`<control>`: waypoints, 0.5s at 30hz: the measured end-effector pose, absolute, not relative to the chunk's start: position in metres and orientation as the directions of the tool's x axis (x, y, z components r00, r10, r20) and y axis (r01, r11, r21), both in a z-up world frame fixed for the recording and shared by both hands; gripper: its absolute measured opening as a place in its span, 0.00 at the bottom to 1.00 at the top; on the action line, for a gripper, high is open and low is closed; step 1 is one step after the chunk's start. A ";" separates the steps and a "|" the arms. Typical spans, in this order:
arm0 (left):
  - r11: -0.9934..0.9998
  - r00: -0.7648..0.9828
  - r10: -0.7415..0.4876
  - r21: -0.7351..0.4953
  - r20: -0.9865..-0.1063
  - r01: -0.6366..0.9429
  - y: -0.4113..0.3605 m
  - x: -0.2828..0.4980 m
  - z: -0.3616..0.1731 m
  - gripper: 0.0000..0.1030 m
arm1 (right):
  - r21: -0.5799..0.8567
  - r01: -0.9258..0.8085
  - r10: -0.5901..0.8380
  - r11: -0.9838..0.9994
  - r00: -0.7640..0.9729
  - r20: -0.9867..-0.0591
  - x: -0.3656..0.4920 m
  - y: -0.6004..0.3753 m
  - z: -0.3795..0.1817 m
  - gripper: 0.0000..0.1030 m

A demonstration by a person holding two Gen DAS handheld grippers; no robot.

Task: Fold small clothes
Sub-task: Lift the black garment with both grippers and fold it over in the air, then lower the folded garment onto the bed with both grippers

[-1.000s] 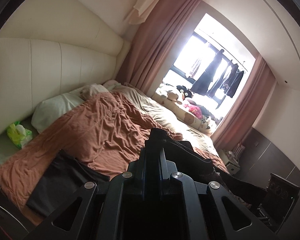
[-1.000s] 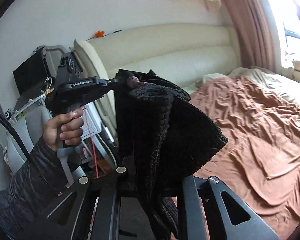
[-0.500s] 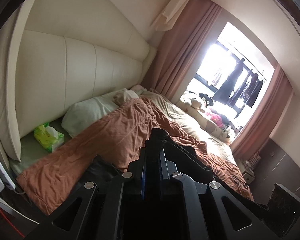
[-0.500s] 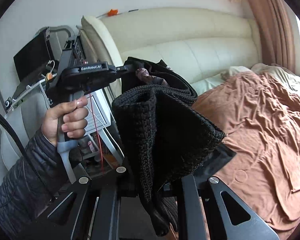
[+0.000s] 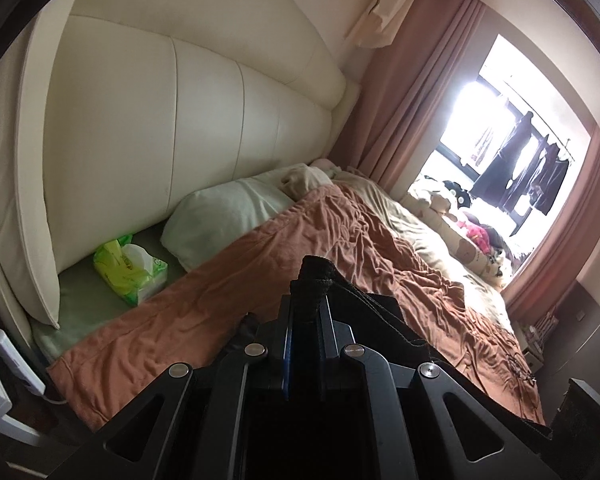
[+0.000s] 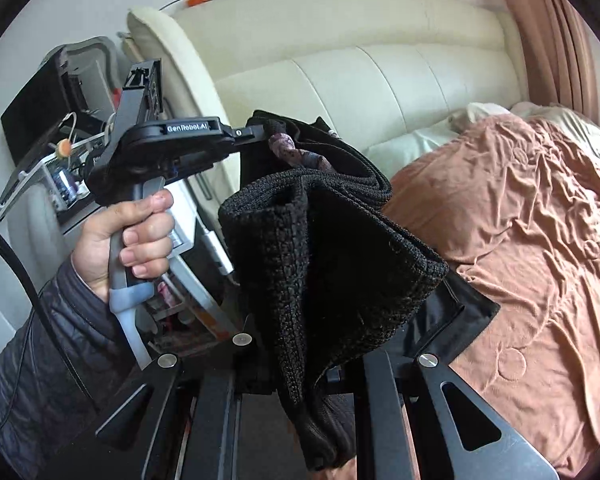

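A black knit garment (image 6: 324, 264) hangs doubled over between my two grippers above the near edge of the bed. In the right wrist view a hand (image 6: 132, 236) holds my left gripper (image 6: 265, 133), which is shut on the garment's top edge. From the left wrist view, that left gripper (image 5: 311, 286) pinches a bunched black corner (image 5: 314, 270), and the cloth runs off to the right. My right gripper (image 6: 300, 376) is shut on the garment's lower part. Its fingertips are hidden under the knit folds.
The bed carries a rumpled brown blanket (image 5: 260, 280) with a cream padded headboard (image 5: 180, 128) behind. A pale pillow (image 5: 224, 220) and a green tissue pack (image 5: 130, 270) lie near the headboard. Another dark cloth (image 6: 456, 316) lies on the blanket's edge. Shelves with clutter (image 6: 60, 152) stand at the left.
Both grippers have moved down and along the bed toward the headboard, still holding the black garment. The headboard, pillow and tissue pack now look larger and closer.
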State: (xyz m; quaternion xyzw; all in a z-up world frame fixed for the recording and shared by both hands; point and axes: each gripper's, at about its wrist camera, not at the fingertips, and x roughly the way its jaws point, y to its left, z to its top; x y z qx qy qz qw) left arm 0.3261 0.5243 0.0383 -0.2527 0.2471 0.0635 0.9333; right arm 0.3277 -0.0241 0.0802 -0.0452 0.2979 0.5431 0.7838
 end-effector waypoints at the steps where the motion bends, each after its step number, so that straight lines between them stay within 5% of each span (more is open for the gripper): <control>1: 0.867 0.863 -0.001 -0.430 -0.506 -0.251 0.526 0.334 0.032 0.09 | 0.256 -0.874 0.820 0.413 0.235 -0.521 0.336 -0.022 0.077 0.10; 15: 0.872 0.794 -0.028 -0.403 -0.607 -0.277 0.542 0.436 -0.044 0.09 | 0.330 -0.817 0.788 0.473 0.225 -0.573 0.422 0.017 0.022 0.10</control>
